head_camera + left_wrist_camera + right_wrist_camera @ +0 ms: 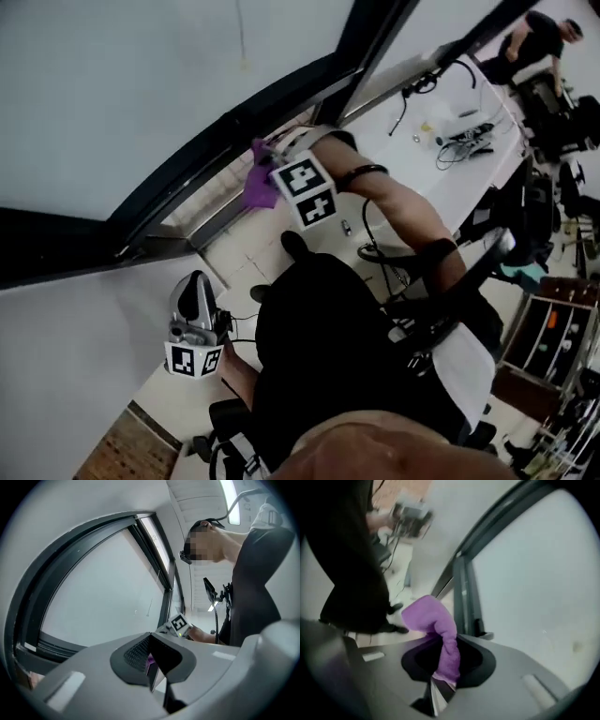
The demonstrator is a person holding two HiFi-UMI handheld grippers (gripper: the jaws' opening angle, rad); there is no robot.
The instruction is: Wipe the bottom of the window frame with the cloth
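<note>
A purple cloth (pixel 260 184) hangs from my right gripper (pixel 271 156), which is shut on it right at the bottom rail of the dark window frame (pixel 214 141). In the right gripper view the cloth (pixel 436 626) bunches up out of the shut jaws of the right gripper (pixel 440 686), with the frame (pixel 464 592) just beyond it. My left gripper (pixel 194 289) is held low at the left, away from the window, its jaws together and empty. In the left gripper view the left gripper (pixel 152 668) points up at the window pane, and the right gripper's marker cube (pixel 179 625) shows beyond it.
A tiled sill strip (pixel 202 204) runs below the frame. At the upper right stands a white desk (pixel 469 164) with cables and small parts, with a person (pixel 534 37) beyond it. Shelving (pixel 553 337) is at the right. My own body and a chair fill the lower middle.
</note>
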